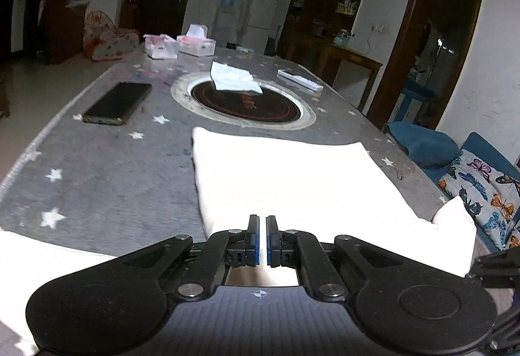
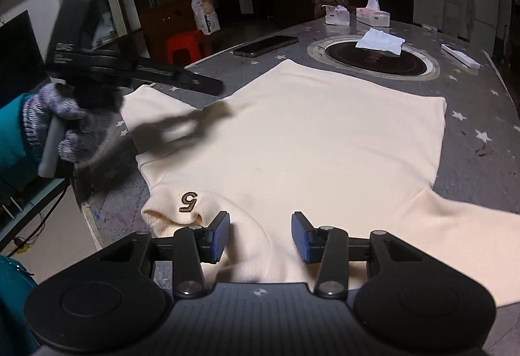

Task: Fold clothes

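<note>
The cream sweater lies spread flat on the table ahead of both tools. The right gripper hangs spread over the collar; the left gripper is pressed nearly together, holding nothing visible — a shallow pinch could slip and drag the cloth askew.

We see a cream knit cloth sweater, matt, soft; worktop covered in grey matt fabric with stars; glossy phone; right claw matt black plastic, blue rubbery pads
</note>
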Motion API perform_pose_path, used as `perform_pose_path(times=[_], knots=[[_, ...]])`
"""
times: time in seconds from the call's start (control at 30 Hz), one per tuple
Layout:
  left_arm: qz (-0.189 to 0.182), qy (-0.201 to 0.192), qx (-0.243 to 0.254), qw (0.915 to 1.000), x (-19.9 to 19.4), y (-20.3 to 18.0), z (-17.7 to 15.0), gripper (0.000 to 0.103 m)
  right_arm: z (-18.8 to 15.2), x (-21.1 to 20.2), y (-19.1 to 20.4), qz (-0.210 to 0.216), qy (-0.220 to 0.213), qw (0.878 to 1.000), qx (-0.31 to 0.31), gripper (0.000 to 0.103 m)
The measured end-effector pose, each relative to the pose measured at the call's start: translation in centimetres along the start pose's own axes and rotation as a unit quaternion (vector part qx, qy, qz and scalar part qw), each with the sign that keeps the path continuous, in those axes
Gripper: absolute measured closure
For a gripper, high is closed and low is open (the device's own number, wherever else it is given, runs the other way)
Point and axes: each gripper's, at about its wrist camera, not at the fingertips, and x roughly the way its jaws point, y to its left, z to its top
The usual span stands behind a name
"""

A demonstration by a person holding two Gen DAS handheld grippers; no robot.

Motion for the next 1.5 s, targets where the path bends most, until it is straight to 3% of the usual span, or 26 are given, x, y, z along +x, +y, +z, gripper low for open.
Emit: perform_pose_path(times=[0.33,0.47,1.03,1.17,1.3,1.5], knots=[[0.028,0.023,-0.033,0.9988,1.3,2.1,-1.4,0.098,-0.6,0.0,-0.4,0.001,0.002,1.0,0.009,0.056],[0.036,0.023,-0.019,0.9989,1.4,1.6,-1.4,0.098,-0.6,-0.6,-0.8,-0.005,-0.012,1.0,0.016,0.055],[0.045,0.026,-0.009,0.9986,1.6,1.4,-1.4,0.098,0.0,-2.0,-5.3,-0.061,-0.064,0.993,0.08,0.052],[0.045,0.027,-0.007,0.9986,1.6,1.4,-1.4,0.098,0.4,-0.7,-6.8,-0.076,-0.066,0.991,0.092,0.052],[0.045,0.028,-0.004,0.9986,1.6,1.4,-1.4,0.098,-0.3,-0.5,-7.7,-0.089,-0.057,0.989,0.107,0.052],[0.05,0.03,0.003,0.9983,1.7,1.2,-1.3,0.098,-2.6,-3.6,-9.6,-0.129,-0.063,0.979,0.143,0.051]])
